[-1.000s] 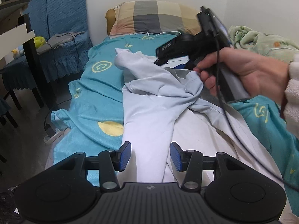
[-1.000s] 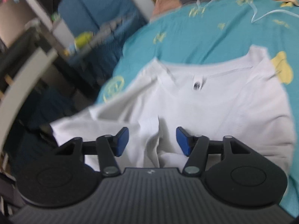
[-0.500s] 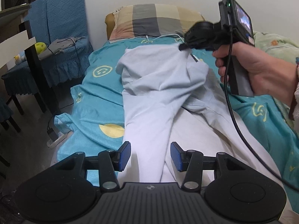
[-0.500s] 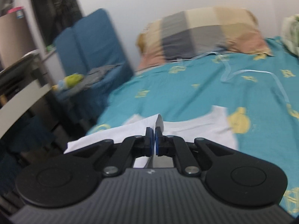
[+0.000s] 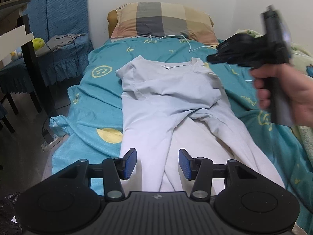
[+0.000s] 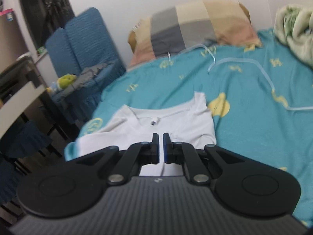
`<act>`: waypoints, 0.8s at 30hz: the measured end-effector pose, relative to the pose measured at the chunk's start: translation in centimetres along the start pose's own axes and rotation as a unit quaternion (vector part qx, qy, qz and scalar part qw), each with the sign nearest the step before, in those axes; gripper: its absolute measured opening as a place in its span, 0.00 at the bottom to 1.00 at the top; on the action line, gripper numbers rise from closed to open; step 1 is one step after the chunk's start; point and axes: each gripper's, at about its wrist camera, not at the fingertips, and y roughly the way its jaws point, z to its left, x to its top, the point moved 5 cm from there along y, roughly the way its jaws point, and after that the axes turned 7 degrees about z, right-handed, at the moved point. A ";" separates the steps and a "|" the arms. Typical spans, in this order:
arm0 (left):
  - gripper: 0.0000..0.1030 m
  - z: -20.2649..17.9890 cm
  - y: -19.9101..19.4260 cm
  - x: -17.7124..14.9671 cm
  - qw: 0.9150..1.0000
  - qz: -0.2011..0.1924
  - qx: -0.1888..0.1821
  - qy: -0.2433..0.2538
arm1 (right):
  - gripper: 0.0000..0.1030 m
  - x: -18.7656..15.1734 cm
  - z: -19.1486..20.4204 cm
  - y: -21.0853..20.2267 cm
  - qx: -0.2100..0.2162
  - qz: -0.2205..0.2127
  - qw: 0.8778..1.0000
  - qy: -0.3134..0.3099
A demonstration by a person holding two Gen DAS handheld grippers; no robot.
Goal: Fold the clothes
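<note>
Half a second ago the right gripper (image 6: 160, 148) held the white shirt (image 5: 166, 98) lifted by its fold; now the shirt lies flat on the bed (image 5: 101, 101), released — its jaws nearly together, a narrow gap. The left gripper (image 5: 157, 163) hovers above the hem, jaws apart as before.

Bare sheet (image 5: 101, 101) flanks the shirt (image 5: 168, 98) (cable (image 6: 260, 74) and pillow (image 5: 162, 19) crowd the far end).
</note>
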 end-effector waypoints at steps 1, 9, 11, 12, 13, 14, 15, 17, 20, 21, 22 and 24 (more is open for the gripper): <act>0.49 -0.1 -0.2 0.0 1.000 -0.002 0.000 0.000 | 0.07 -0.3 0.6 -1.7 0.001 -0.001 1.000 -0.005; 0.50 -1.3 -2.8 -1.0 1.000 -0.010 0.001 0.011 | 0.07 -6.8 5.1 -14.8 0.000 0.009 1.000 -0.017; 0.50 -1.3 -3.5 -1.7 1.000 -0.004 -0.003 0.006 | 0.07 -9.2 5.5 -18.1 0.000 0.010 1.000 -0.005; 0.50 -1.3 -3.8 -2.0 1.000 -0.001 -0.006 0.004 | 0.07 -10.4 5.6 -19.6 0.002 0.010 1.000 0.001; 0.50 -1.3 -4.1 -2.3 1.000 0.001 -0.008 0.002 | 0.07 -11.6 5.6 -21.0 0.005 0.008 1.000 0.006; 0.50 -1.2 -4.6 -2.6 1.000 0.005 -0.011 0.001 | 0.07 -12.9 5.6 -22.4 0.008 0.007 1.000 0.012; 0.51 -1.0 -5.0 -2.8 1.000 0.009 -0.014 -0.001 | 0.07 -14.1 5.5 -23.5 0.011 0.006 1.000 0.016; 0.54 -0.3 -6.0 -3.2 0.999 0.023 -0.021 -0.005 | 0.07 -16.5 5.2 -25.2 0.009 0.009 1.000 0.018; 0.56 1.4 -7.2 -3.5 0.998 0.060 -0.034 -0.010 | 0.08 -18.2 5.0 -26.0 -0.010 0.017 1.000 0.003; 0.58 2.0 -7.5 -3.6 0.997 0.075 -0.034 -0.004 | 0.08 -18.2 5.0 -26.1 -0.011 0.016 1.000 0.000; 0.59 2.6 -7.8 -3.7 0.995 0.089 -0.033 0.002 | 0.08 -18.3 5.0 -26.0 -0.010 0.016 1.000 -0.002; 0.65 3.6 -8.3 -4.2 0.993 0.114 -0.024 0.035 | 0.10 -18.1 5.0 -25.6 -0.001 0.019 1.000 0.003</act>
